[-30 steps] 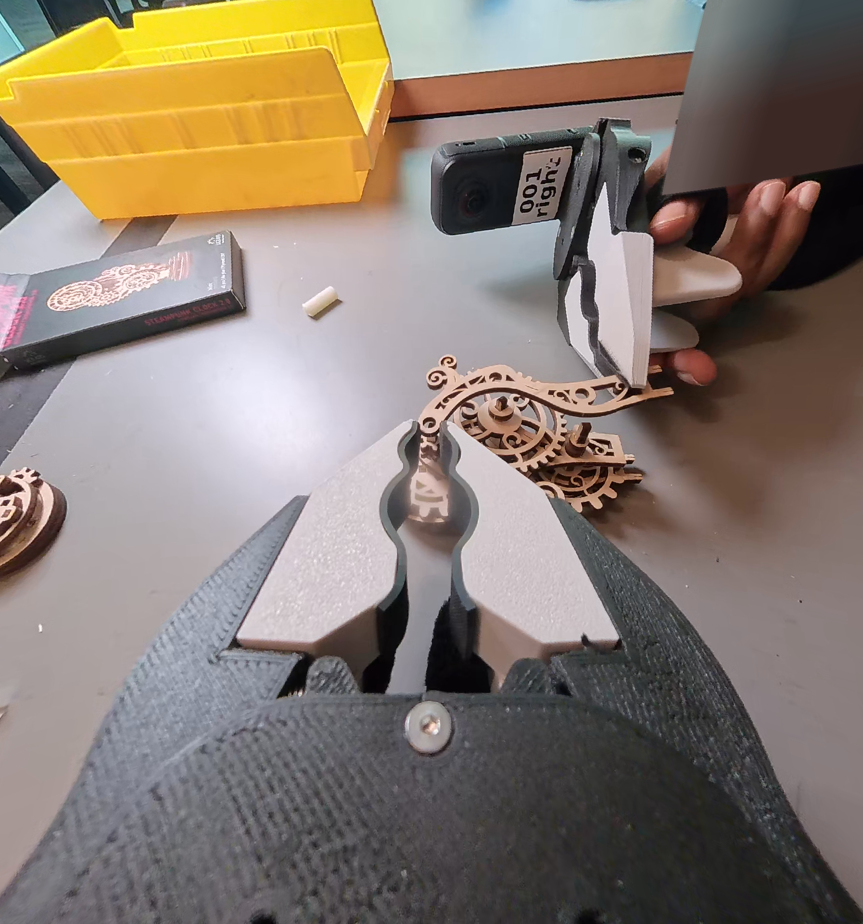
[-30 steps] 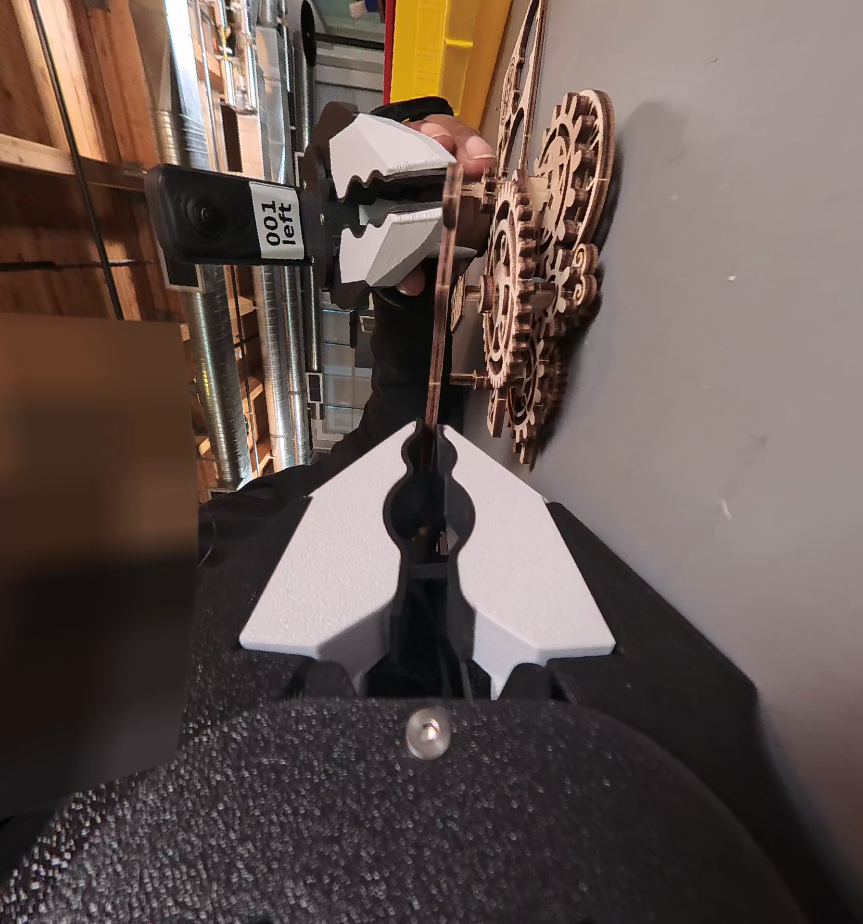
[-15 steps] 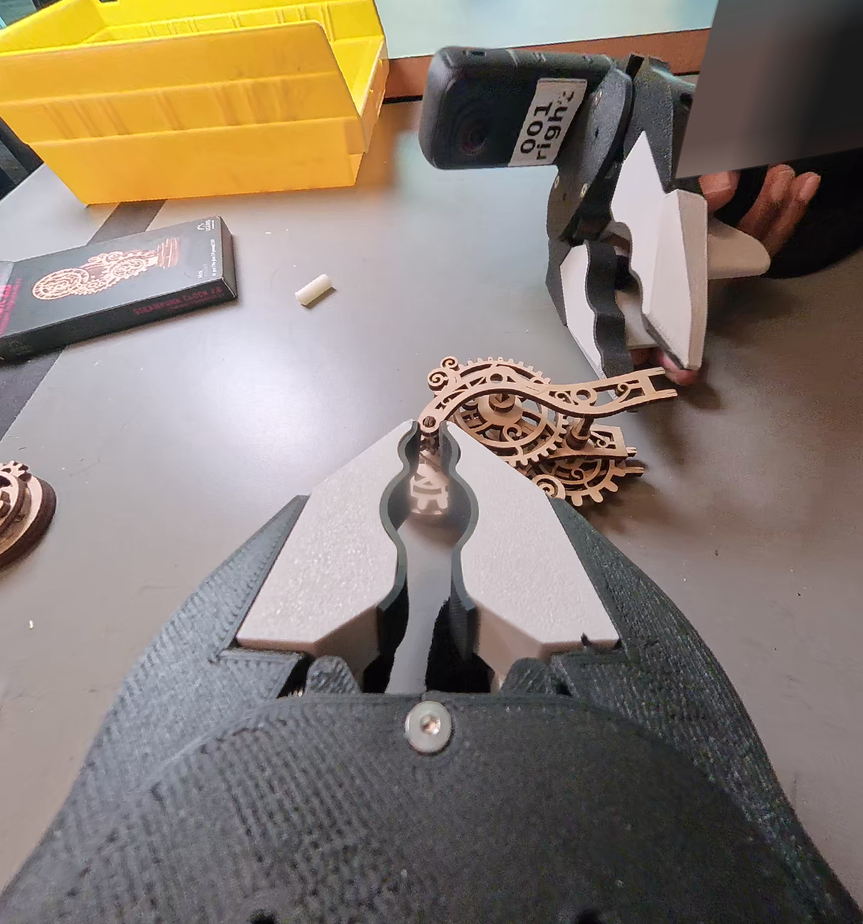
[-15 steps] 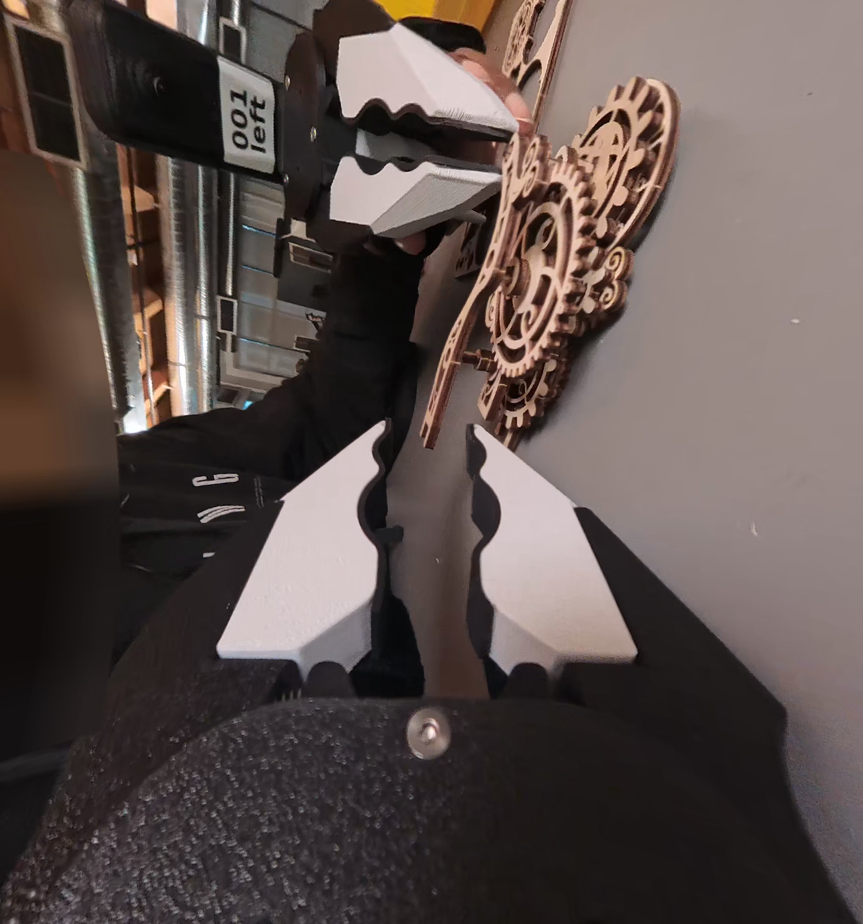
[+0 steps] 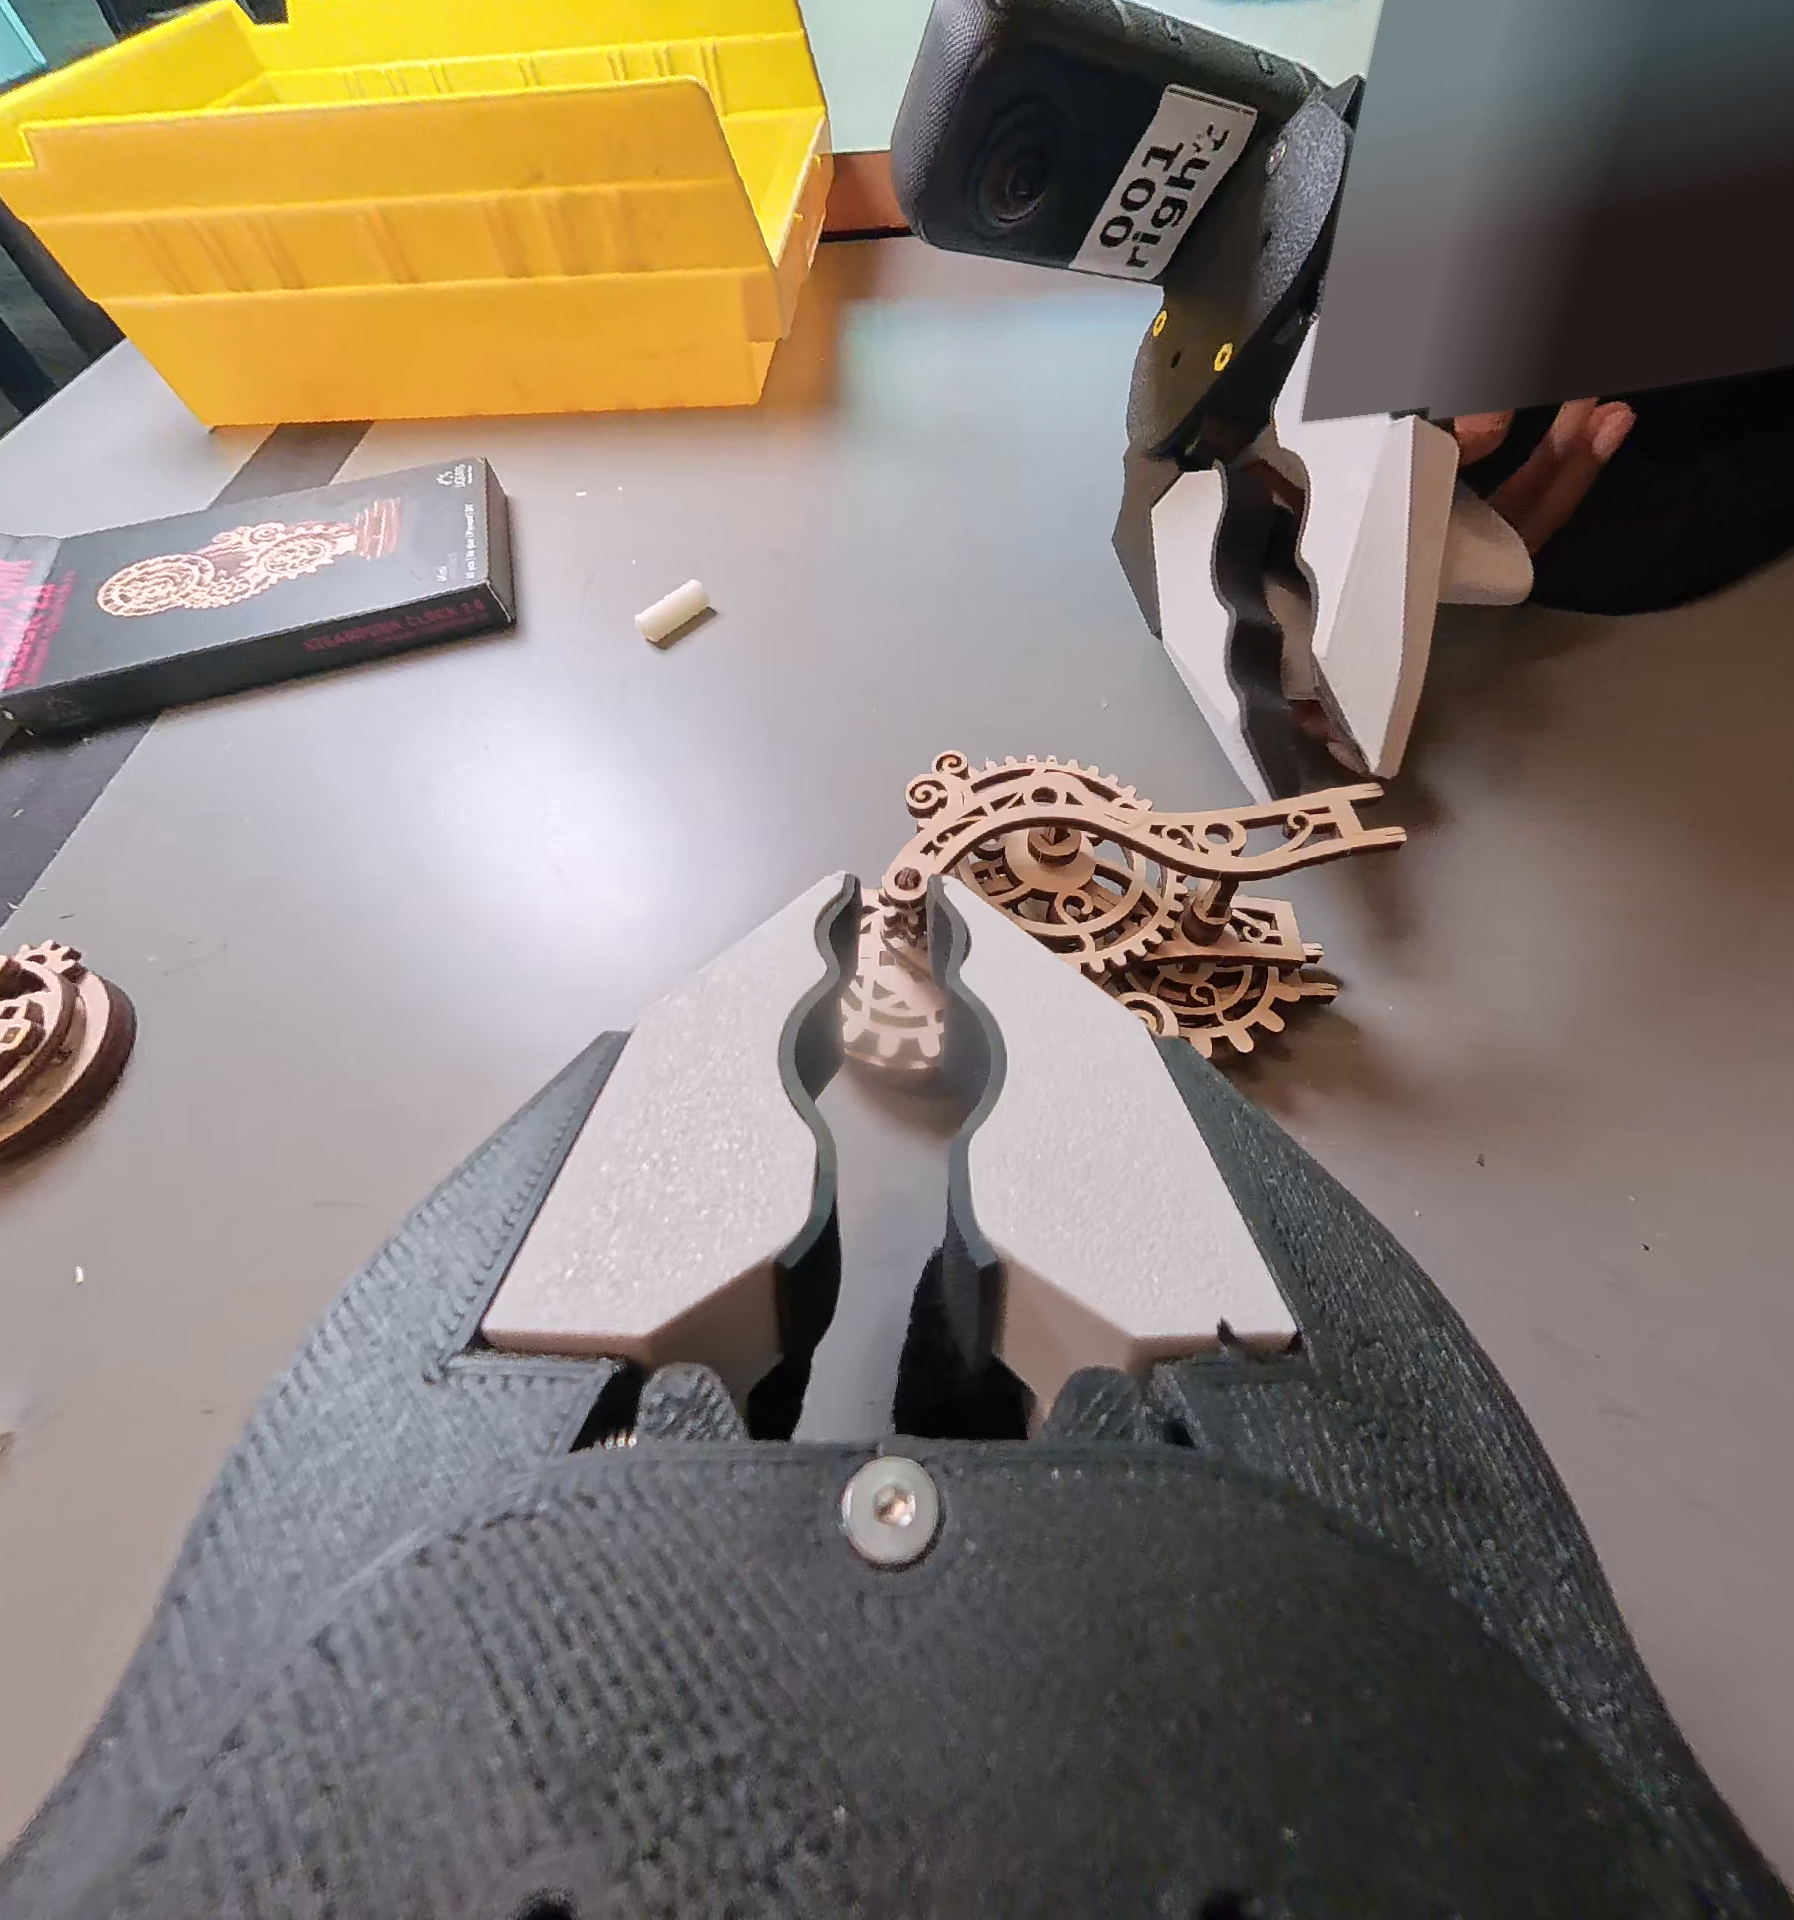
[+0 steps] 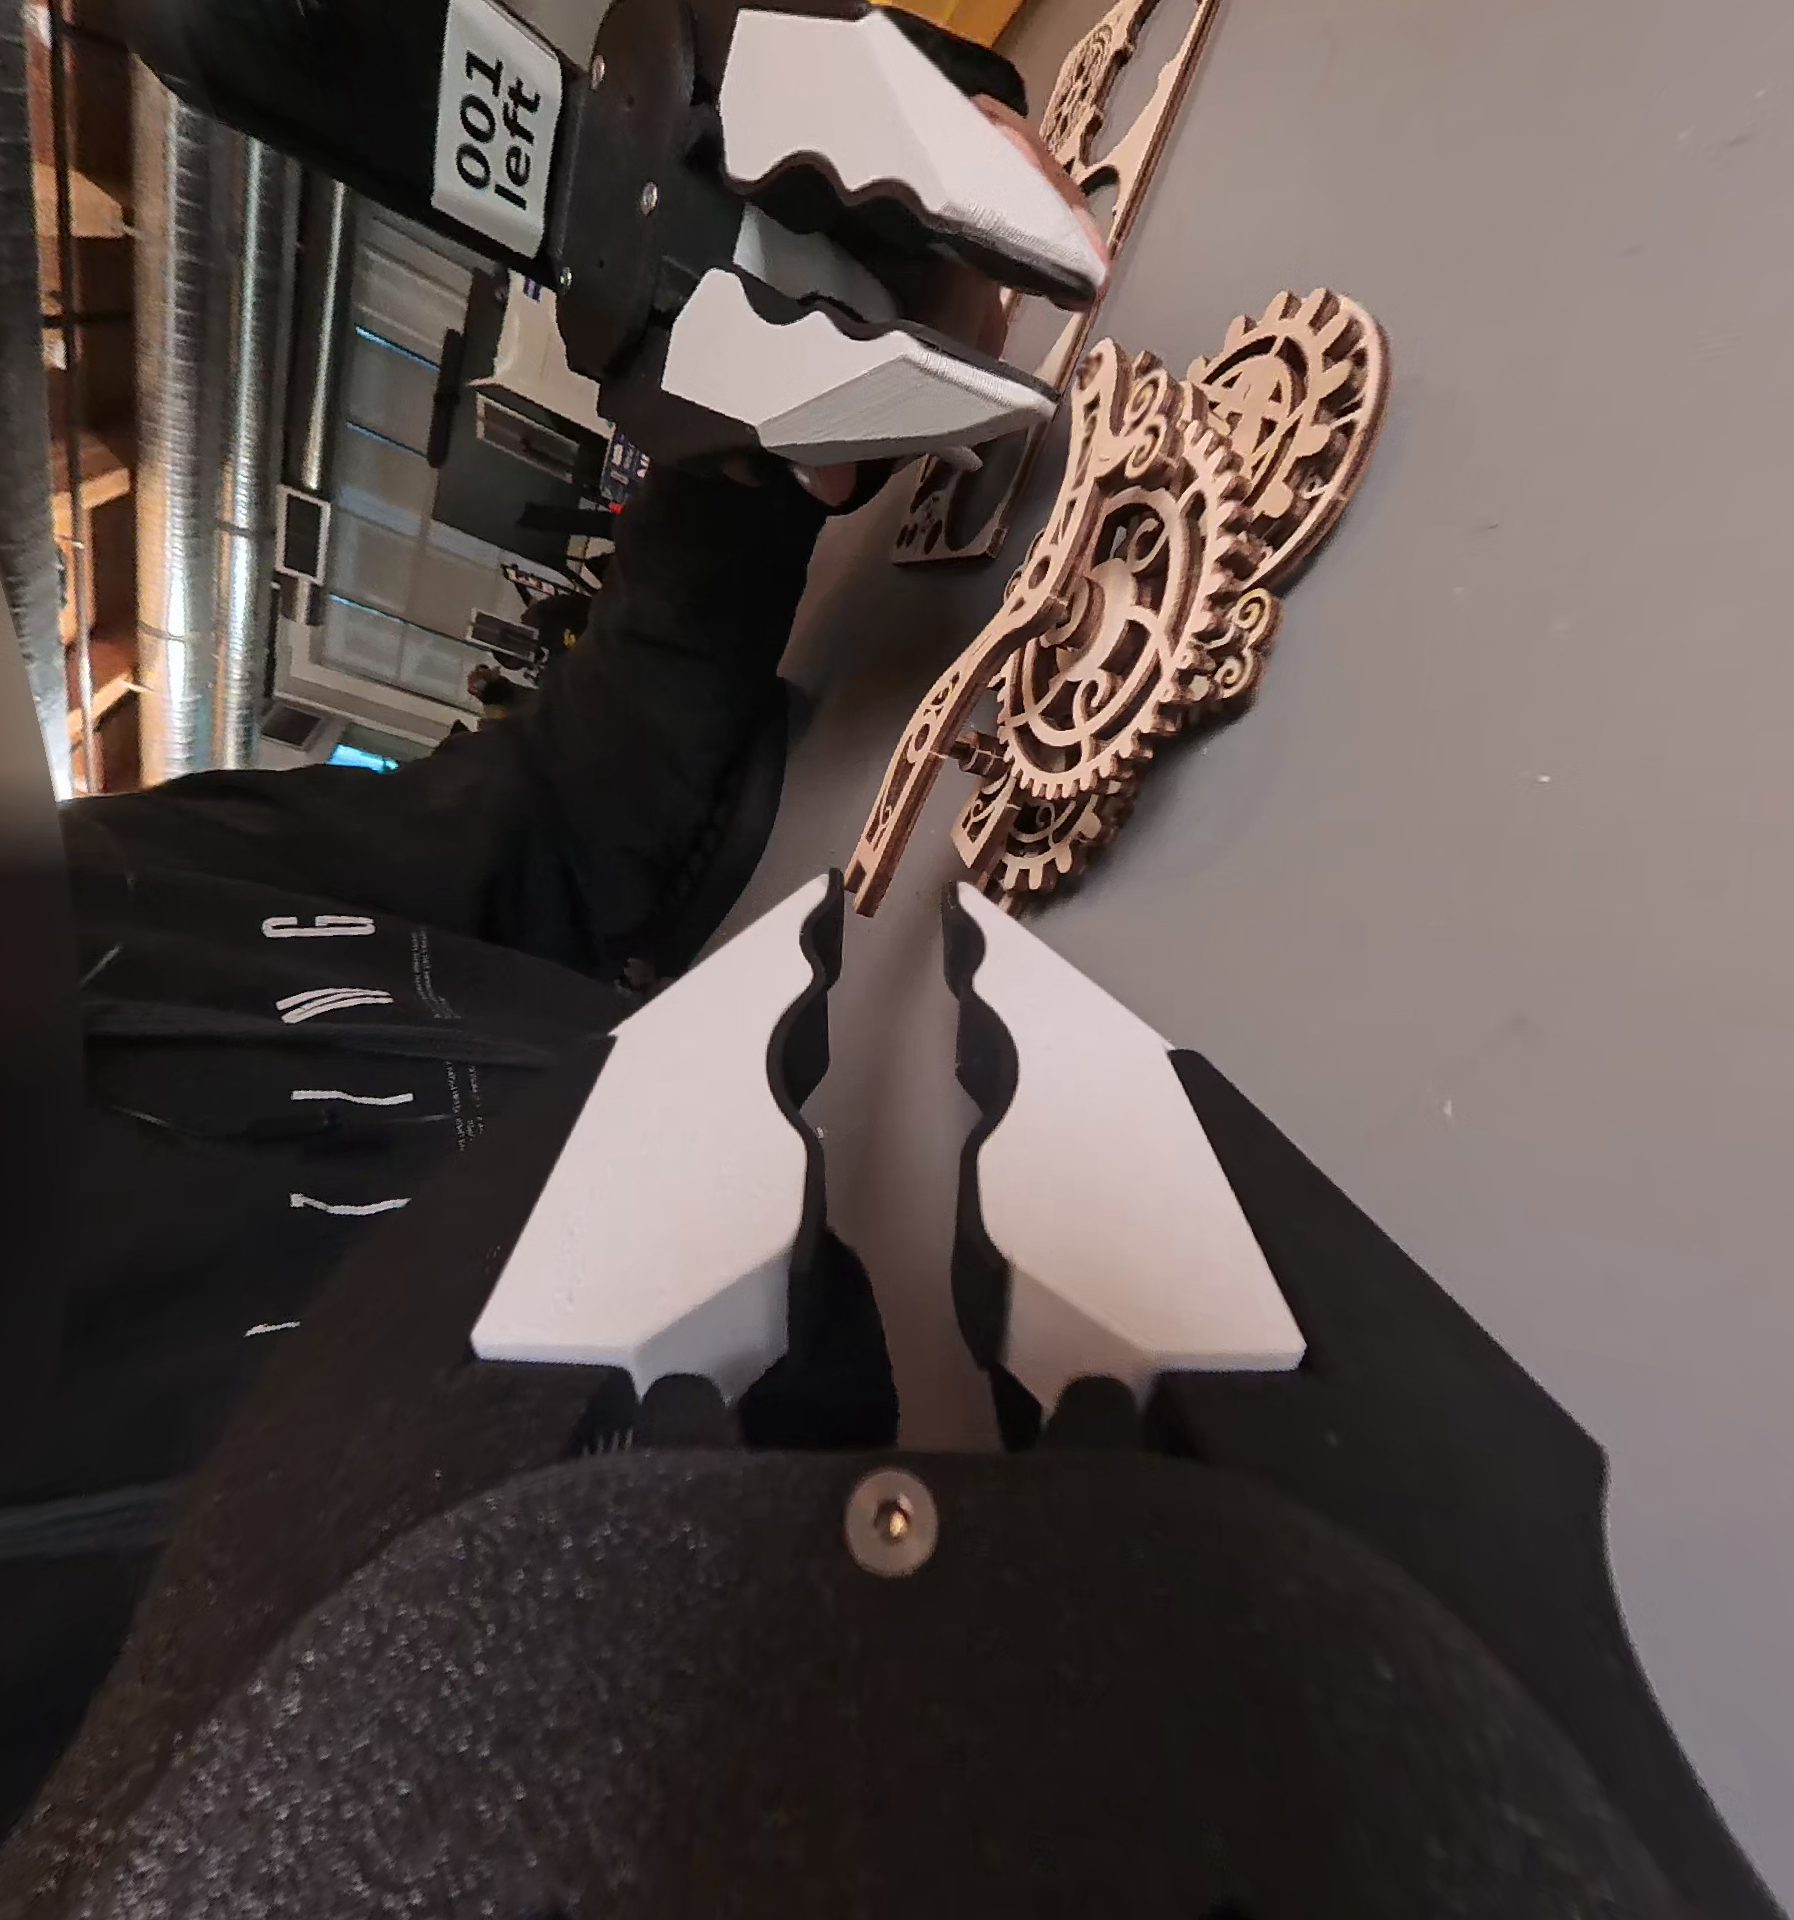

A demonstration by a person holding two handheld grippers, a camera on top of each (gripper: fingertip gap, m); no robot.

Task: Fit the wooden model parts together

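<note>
The curved pale wooden fretwork arm (image 5: pixel 1142 836) has been released by both grippers. It is seen resting on the wooden gear assembly (image 5: pixel 1163 935) between narrowly parted left gripper (image 5: pixel 888 894) and right gripper (image 6: pixel 893 899).

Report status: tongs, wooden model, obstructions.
Left tongs open around model's near end. Right tongs open, empty. Tan wooden gear model flat on grey table. Nothing in the way.

- The right gripper (image 6: pixel 893 904) has let go of the curved wooden arm (image 5: pixel 1163 831) it pinched a second ago; its jaws now stand apart.
- The left gripper (image 5: pixel 888 894) has loosened around the arm's end at 12 o'clock.
- The wooden gear model (image 5: pixel 1132 935) has settled flatter on the table (image 5: pixel 457 883).
</note>
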